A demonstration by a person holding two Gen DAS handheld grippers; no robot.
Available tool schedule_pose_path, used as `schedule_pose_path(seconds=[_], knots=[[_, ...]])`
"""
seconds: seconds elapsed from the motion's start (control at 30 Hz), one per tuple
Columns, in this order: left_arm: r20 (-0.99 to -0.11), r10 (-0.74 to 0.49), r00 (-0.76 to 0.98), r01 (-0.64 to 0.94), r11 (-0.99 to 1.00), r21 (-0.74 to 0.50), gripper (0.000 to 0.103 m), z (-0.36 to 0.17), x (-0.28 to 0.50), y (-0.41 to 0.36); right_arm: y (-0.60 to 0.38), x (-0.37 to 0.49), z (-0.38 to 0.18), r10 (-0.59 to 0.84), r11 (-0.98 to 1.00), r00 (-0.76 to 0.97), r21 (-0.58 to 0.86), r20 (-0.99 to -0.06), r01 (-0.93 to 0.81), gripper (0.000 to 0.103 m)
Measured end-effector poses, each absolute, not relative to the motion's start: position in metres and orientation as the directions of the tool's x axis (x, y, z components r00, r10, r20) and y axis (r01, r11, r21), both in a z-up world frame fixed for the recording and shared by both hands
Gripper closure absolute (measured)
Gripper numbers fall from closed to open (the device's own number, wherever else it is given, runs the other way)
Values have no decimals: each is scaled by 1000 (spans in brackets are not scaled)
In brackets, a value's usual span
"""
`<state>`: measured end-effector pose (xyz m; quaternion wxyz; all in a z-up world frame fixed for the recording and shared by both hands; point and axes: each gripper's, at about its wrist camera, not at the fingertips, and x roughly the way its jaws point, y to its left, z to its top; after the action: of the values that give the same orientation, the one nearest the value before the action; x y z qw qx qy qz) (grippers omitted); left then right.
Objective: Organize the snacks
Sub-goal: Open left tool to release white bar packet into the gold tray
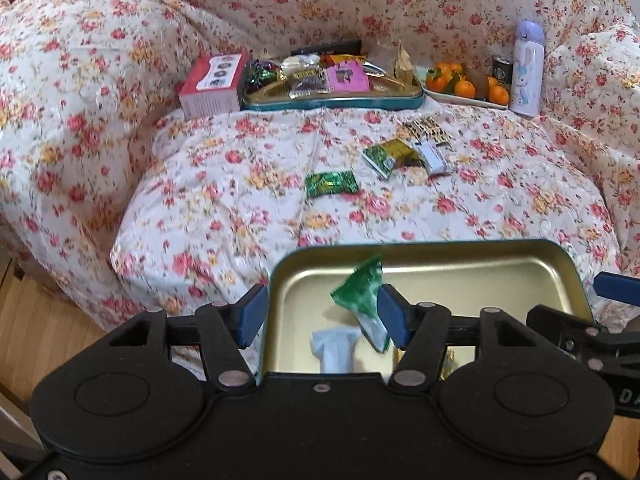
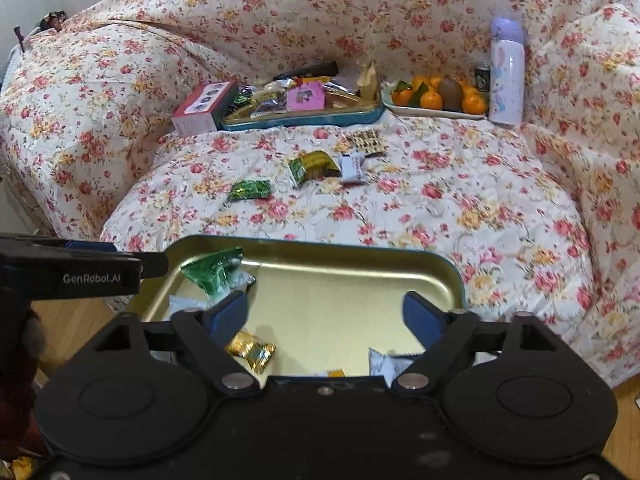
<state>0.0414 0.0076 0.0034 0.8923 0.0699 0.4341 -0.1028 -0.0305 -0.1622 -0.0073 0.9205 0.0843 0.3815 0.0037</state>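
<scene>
— Are the grippers holding anything?
— No. The left gripper (image 1: 324, 316) gapes over the gold tin (image 1: 480, 258), a green packet (image 1: 362, 292) loose against one finger. The right gripper (image 2: 324, 318) is spread too, above a gold candy (image 2: 252, 351) in the tin.

Gold-lined teal tin (image 1: 560, 258), green wrapper (image 1: 362, 292), floral red-yellow sheet (image 1: 224, 184), lilac bottle (image 1: 528, 68)
</scene>
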Motion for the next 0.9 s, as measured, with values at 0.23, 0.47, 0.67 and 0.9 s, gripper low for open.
schedule_pose_path(seconds=[0.23,0.47,0.67,0.9], knots=[[-793,-122,597,249,968,38,38,2,60,6,-159,-11,-4,87,988,709,153,-700,30,2],[-798,-124,590,263,964,45,38,0,85,3,-165,16,-2,70,989,709,143,-702,43,2],[-804,-130,580,299,952,61,38,-6,114,-4,-172,46,-3,55,990,699,131,-713,56,2],[-819,-157,552,406,908,99,39,-21,141,-13,-182,82,-13,50,989,678,132,-734,71,2]])
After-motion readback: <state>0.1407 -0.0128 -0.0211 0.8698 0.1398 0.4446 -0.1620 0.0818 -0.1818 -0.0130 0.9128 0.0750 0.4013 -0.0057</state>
